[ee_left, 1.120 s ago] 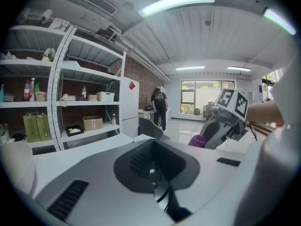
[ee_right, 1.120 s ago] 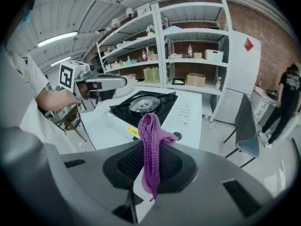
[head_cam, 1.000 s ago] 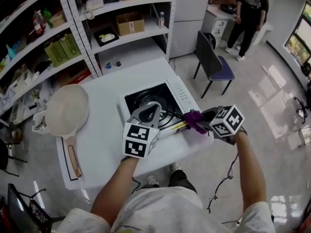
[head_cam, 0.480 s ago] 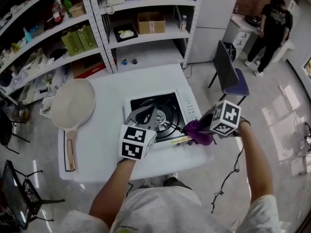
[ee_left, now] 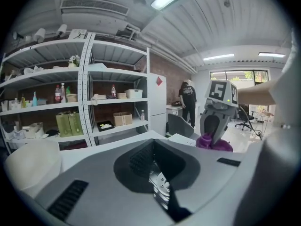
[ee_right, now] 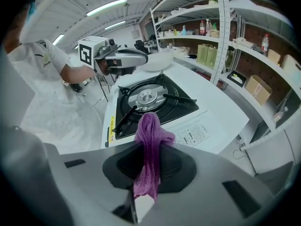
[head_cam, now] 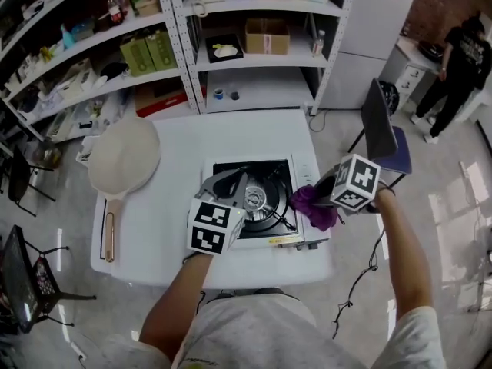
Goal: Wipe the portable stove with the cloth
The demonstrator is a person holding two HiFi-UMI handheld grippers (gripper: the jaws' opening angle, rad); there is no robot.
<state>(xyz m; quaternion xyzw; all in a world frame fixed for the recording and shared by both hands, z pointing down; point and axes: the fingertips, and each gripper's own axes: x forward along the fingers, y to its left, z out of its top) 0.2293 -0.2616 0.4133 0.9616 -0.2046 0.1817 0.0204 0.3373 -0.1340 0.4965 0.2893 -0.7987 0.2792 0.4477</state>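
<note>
Currently the right tool [head_cam: 321,197] is clenched on the purple cloth [ee_right: 151,134], which is bunched at the 3 o'clock edge of the portable stove [head_cam: 301,167] on the bench [head_cam: 173,156]. Contact unclear. Left tool [head_cam: 229,184] closed, empty, over the stove's 8 o'clock side. Best to flatten the cloth on the control panel [ee_right: 200,134], press lightly, and keep clear of the pan-support prongs [ee_right: 176,99].

White T-shirt [head_cam: 261,338], black-and-white marker cubes [head_cam: 213,227]
</note>
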